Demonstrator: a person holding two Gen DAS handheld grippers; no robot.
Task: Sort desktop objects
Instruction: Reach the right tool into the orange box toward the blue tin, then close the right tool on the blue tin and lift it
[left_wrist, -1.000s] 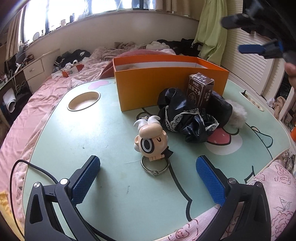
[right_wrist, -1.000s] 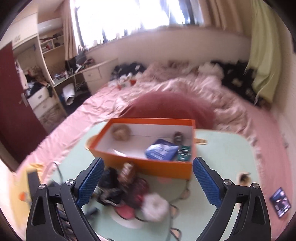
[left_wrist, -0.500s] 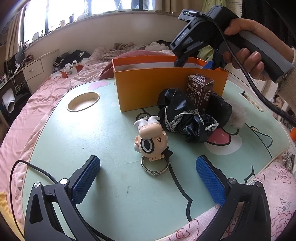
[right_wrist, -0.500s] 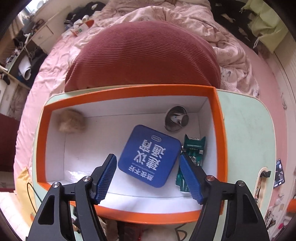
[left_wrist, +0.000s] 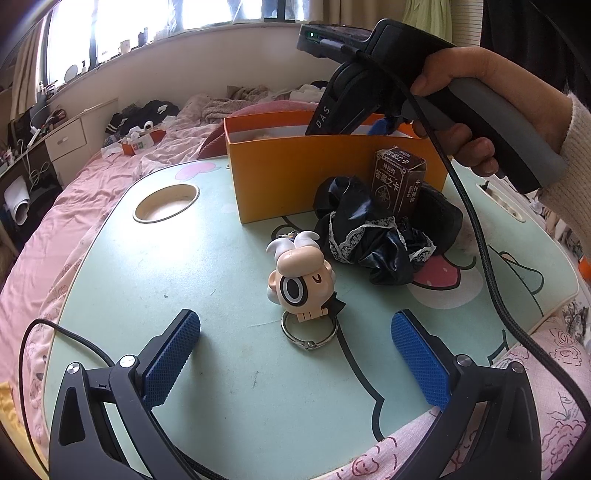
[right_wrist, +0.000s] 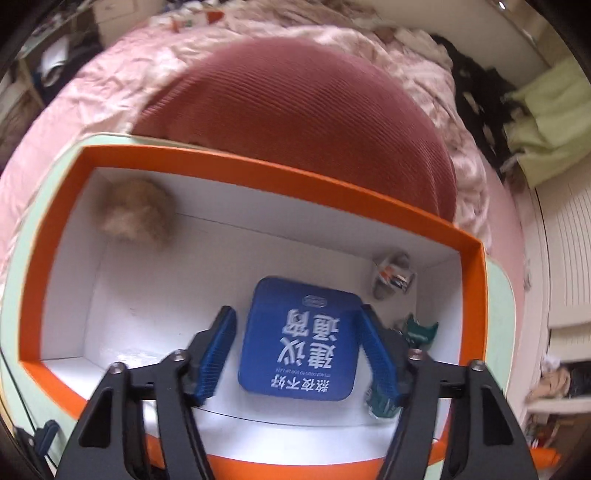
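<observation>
1. Since the earlier frame the right gripper (right_wrist: 299, 350) had dropped into the orange box (right_wrist: 258, 177), its jaws closing from wide apart to a narrow straddle of the blue tin (right_wrist: 301, 341); the left gripper (left_wrist: 295, 350) had not shifted.
2. In the right wrist view, a tan fluffy ball (right_wrist: 135, 210) lay at ten o'clock in the box, well apart from the fingers.
3. The left finger (right_wrist: 218, 354) stood just beside the tin's left edge with a sliver of white floor between.
4. The tin lay flat between both pads; the right finger (right_wrist: 378, 354) was at or on its right edge; contact could not be told.
5. A small can (right_wrist: 393, 275) lay at one o'clock, and a green packet (right_wrist: 419, 330) at three o'clock.
6. In the left wrist view the left gripper hung released over the green table (left_wrist: 129, 266), a toy figure (left_wrist: 299, 284) on a ring at twelve o'clock beyond its pads, untouched.
7. Black cloth (left_wrist: 384, 236) and a brown carton (left_wrist: 399, 181) sat at one o'clock.
</observation>
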